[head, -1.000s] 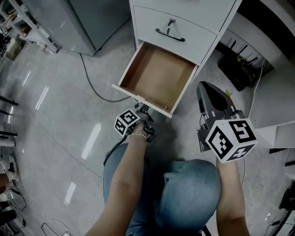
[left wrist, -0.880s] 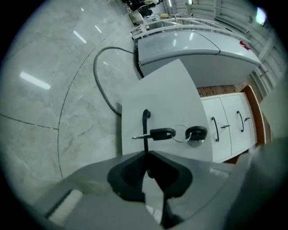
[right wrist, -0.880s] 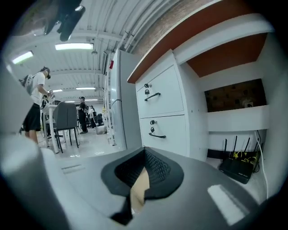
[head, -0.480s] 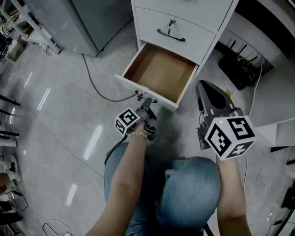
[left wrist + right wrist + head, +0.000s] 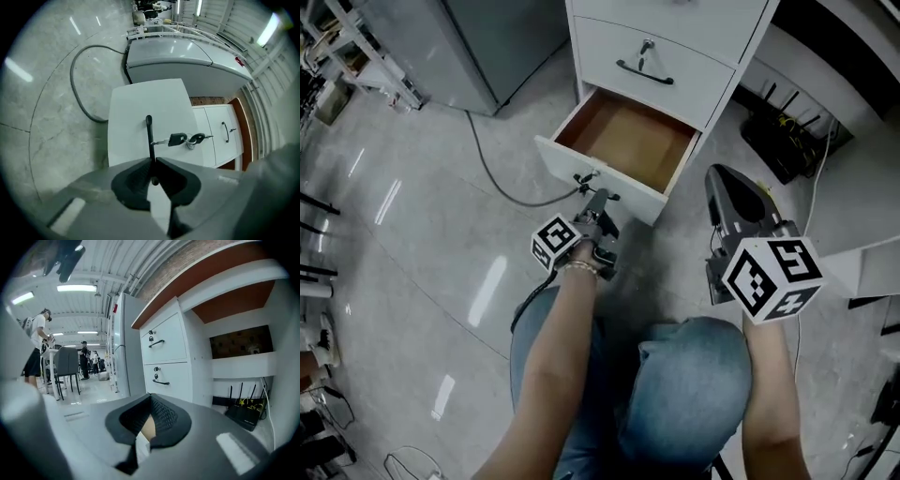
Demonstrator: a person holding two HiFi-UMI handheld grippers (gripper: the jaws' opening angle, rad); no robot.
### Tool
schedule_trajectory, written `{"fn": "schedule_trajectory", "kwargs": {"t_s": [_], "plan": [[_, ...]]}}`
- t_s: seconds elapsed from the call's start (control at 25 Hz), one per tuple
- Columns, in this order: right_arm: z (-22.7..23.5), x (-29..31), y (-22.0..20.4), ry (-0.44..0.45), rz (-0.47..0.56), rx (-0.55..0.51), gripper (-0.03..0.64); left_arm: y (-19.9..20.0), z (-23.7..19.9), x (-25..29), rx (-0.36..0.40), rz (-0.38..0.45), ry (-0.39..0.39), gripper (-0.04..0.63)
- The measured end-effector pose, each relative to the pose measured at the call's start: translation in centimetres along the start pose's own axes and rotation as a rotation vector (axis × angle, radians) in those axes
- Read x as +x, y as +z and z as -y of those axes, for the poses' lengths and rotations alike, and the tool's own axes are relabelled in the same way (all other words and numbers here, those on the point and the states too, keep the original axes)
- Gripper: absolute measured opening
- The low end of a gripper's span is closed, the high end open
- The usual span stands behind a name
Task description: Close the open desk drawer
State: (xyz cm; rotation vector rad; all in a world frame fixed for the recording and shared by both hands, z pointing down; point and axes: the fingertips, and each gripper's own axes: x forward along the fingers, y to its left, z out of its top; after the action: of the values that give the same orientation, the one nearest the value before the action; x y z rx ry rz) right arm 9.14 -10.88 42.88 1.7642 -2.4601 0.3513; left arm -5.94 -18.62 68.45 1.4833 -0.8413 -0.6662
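Head view looks down on the person's left forearm (image 5: 567,328), which stretches toward twelve o'clock, wrist straight, carrying the left gripper (image 5: 598,199) up to the front of the open drawer (image 5: 567,157). The left gripper view shows its ribbed black pads clenched on the thin black drawer handle (image 5: 149,133), which runs straight out from between them across the white drawer front. A black-headed key and its ring (image 5: 185,139) hang from the lock just at three o'clock of the handle.

The right gripper (image 5: 719,176) hangs at three o'clock of the left one, well apart from the drawer. Its own view shows the jaws closed together (image 5: 150,401) with nothing between them, pointing at the white cabinet (image 5: 168,362). Each gripper bears a white cube with black square markers (image 5: 555,242).

The drawer is the lowest of the white cabinet (image 5: 675,23). It stands partly pulled out, with a flat white front and a smooth brown inside. The shut drawer (image 5: 661,58) above it has a curved black handle and a key.

The floor (image 5: 412,234) is pale grey, glossy and faintly veined, and a dark cable (image 5: 492,173) curves across it at nine o'clock of the drawer. A grey metal cabinet (image 5: 459,42) stands at ten o'clock. A black router (image 5: 787,141) with antennae sits at two o'clock under a desk. The person's blue jeans (image 5: 684,394) fill the six o'clock edge. People (image 5: 37,348) and a chair (image 5: 68,363) show far off in the right gripper view under strip lights.
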Motion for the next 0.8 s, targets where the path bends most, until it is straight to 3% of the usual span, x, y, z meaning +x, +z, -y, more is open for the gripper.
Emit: {"fn": "schedule_trajectory", "kwargs": {"t_s": [0.2,0.8], "plan": [[0.2,-0.3,0.1,-0.003,0.003,-0.004,-0.002,0.0,0.6,0.3,-0.004,0.005,-0.016,0.066],[0.6,-0.4,0.3,-0.011,0.004,0.018,-0.002,-0.4,0.8,1.4,0.014,-0.012,-0.032,0.064]]}}
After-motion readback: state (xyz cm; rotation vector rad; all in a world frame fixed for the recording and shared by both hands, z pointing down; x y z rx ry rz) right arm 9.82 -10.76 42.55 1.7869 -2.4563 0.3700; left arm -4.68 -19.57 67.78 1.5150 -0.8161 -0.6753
